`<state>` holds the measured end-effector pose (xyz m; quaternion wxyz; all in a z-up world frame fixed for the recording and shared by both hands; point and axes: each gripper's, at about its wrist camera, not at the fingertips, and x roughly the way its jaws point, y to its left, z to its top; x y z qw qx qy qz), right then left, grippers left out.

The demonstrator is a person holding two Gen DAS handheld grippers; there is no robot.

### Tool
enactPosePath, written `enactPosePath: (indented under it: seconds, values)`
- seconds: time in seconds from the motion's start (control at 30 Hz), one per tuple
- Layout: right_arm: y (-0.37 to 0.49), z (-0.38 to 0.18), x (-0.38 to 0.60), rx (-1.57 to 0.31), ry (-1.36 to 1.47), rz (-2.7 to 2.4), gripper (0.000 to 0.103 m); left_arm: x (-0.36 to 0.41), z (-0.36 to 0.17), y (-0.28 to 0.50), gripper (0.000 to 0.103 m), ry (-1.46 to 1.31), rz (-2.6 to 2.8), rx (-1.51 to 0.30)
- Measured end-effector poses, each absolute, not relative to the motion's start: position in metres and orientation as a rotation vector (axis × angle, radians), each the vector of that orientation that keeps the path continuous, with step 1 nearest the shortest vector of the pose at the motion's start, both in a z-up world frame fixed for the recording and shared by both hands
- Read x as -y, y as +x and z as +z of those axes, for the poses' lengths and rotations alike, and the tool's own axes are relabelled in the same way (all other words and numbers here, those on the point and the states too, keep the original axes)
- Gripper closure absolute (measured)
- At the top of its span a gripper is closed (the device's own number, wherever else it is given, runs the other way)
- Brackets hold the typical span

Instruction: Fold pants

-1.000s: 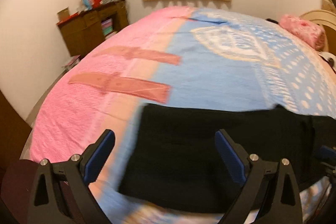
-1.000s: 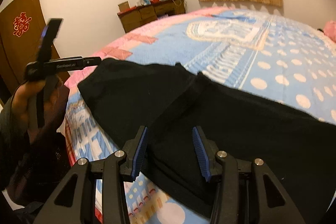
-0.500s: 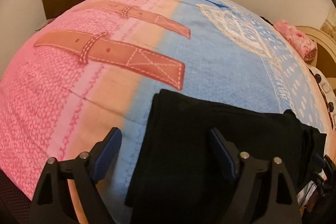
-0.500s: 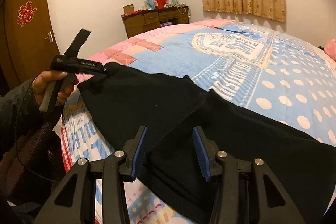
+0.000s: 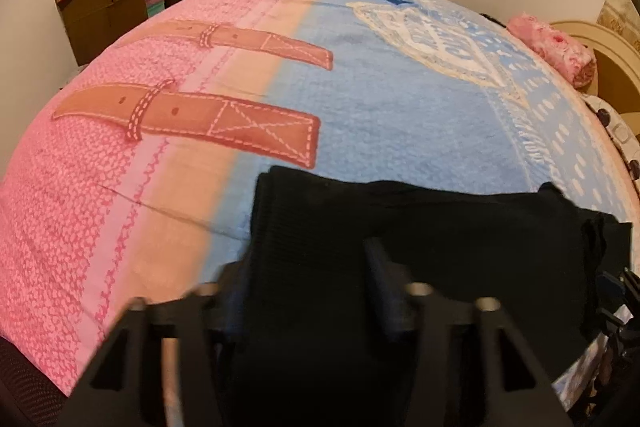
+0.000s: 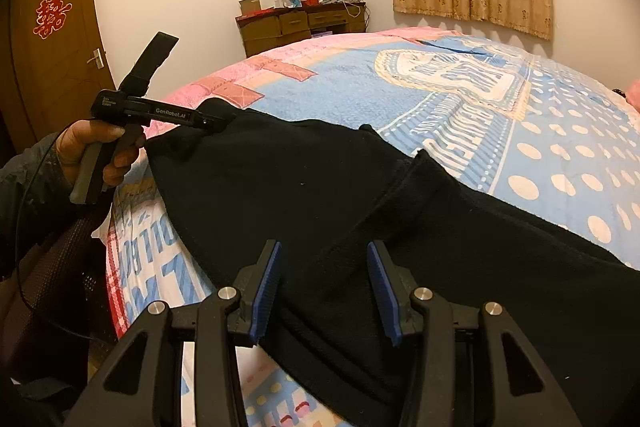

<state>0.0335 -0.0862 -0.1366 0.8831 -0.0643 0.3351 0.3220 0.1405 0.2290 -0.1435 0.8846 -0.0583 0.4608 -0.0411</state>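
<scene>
L wrist view: left gripper (image 5: 308, 279) w/ fingers apart, straddling edge of black pants (image 5: 440, 239) on the bedspread (image 5: 400, 115); grip unclear. R wrist view: right gripper (image 6: 326, 291) w/ fingers apart, empty, above pants' fold.

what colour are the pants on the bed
Black pants, plain with no pattern, clearest in the right wrist view.

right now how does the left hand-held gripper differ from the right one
The left hand-held gripper straddles the end edge of the black pants; the right hand-held gripper is over a fold ridge nearer their middle. The left one's fingers look blurred in its own view; the right one's blue pads are sharp. Both are open, with pants fabric showing between their fingers.
</scene>
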Motion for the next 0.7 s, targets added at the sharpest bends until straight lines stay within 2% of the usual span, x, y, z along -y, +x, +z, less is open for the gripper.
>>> enactPosePath:
  seconds: [0.17,0.23,0.27,0.4,0.7]
  values:
    - [0.031,-0.123,0.097,-0.639,-0.078,0.659,0.057,-0.222,-0.127,0.128,0.082,-0.115,-0.092,-0.919]
    - [0.038,-0.132,0.089,-0.706,-0.114,0.658,0.049,-0.226,-0.118,0.123,0.082,-0.154,-0.096,-0.9]
    - [0.042,-0.14,0.084,-0.745,-0.148,0.652,0.049,-0.228,-0.113,0.12,0.082,-0.177,-0.102,-0.887]
    - [0.038,-0.147,0.077,-0.694,-0.187,0.655,0.044,-0.223,-0.088,0.1,0.082,-0.2,-0.129,-0.825]
    - [0.037,-0.125,0.126,-0.647,0.013,0.632,0.044,-0.166,-0.017,0.071,0.082,-0.228,-0.254,-0.738]
